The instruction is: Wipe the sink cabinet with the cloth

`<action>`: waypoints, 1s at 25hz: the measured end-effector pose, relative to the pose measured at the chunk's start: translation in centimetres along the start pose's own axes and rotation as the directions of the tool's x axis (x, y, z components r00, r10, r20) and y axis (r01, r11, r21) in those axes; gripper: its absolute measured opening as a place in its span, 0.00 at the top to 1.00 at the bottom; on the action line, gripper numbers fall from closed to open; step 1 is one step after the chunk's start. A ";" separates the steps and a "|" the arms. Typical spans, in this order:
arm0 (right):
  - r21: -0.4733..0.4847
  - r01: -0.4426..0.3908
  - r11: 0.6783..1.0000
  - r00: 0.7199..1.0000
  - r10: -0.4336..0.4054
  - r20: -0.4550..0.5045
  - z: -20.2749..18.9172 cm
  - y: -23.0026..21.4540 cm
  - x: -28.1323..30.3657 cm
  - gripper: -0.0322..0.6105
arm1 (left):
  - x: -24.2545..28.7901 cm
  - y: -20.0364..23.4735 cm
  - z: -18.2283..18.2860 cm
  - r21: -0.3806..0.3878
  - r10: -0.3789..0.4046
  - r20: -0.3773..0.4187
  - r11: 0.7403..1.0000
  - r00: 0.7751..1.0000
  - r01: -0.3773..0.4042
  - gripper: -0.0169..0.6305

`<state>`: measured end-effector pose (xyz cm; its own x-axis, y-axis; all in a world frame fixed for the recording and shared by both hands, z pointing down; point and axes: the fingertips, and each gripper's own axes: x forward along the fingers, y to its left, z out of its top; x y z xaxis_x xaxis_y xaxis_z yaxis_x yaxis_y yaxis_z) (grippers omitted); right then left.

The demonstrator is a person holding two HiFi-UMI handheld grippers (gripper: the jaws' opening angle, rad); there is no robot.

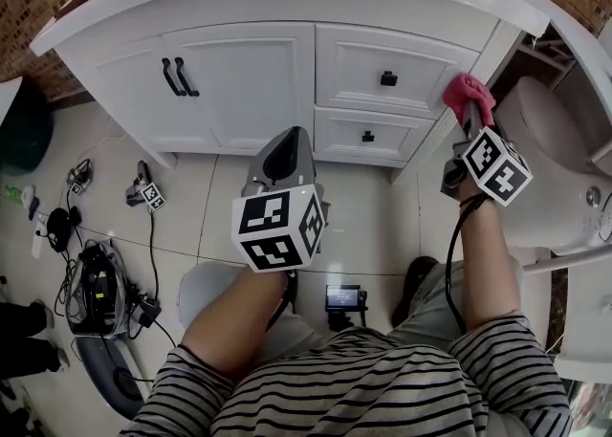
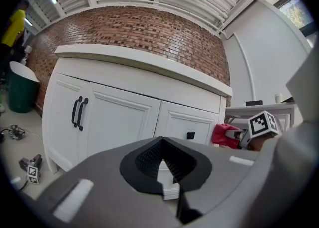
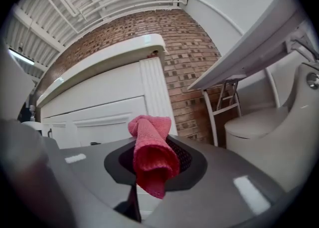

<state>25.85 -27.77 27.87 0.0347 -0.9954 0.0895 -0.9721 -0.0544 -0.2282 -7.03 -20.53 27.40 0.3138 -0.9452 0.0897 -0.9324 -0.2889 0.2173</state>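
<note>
The white sink cabinet (image 1: 249, 72) has two doors with black handles (image 1: 178, 76) and two drawers with black knobs (image 1: 388, 78). My right gripper (image 1: 469, 112) is shut on a rolled pink cloth (image 1: 468, 95) (image 3: 151, 154), held close to the cabinet's right corner post (image 3: 154, 92), beside the upper drawer. Whether the cloth touches the cabinet I cannot tell. My left gripper (image 1: 283, 160) hangs in front of the cabinet's middle, above the floor, jaws shut and holding nothing (image 2: 162, 164). The cloth (image 2: 225, 135) also shows at the right of the left gripper view.
A toilet (image 1: 555, 153) stands right of the cabinet, beside a folding frame (image 3: 224, 102). Cables and devices (image 1: 96, 282) lie on the tiled floor at the left, with a small marker cube (image 1: 151, 196). A green bin (image 2: 20, 90) stands left of the cabinet.
</note>
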 end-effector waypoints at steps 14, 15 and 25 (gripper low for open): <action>-0.069 -0.414 0.907 0.896 0.394 -0.205 -12.3 22.4 6.1 0.81 | -0.4 1.6 0.5 -0.003 0.028 0.022 1.000 0.999 -0.028 0.97; -0.065 -0.384 0.921 0.910 0.366 -0.196 -12.0 20.8 6.3 0.81 | -0.3 1.7 0.6 -0.003 0.027 0.022 1.000 0.999 -0.027 0.97; -0.032 -0.030 0.999 0.992 0.026 -0.120 -8.4 0.4 4.3 0.80 | 0.6 -0.2 -0.4 -0.003 -0.014 -0.006 1.000 1.000 0.014 0.97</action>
<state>23.63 -31.41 36.32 -0.0186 -0.9798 0.1991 -0.9796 -0.0221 -0.2000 -6.58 -20.94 27.81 0.3283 -0.9401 0.0919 -0.9272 -0.3021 0.2215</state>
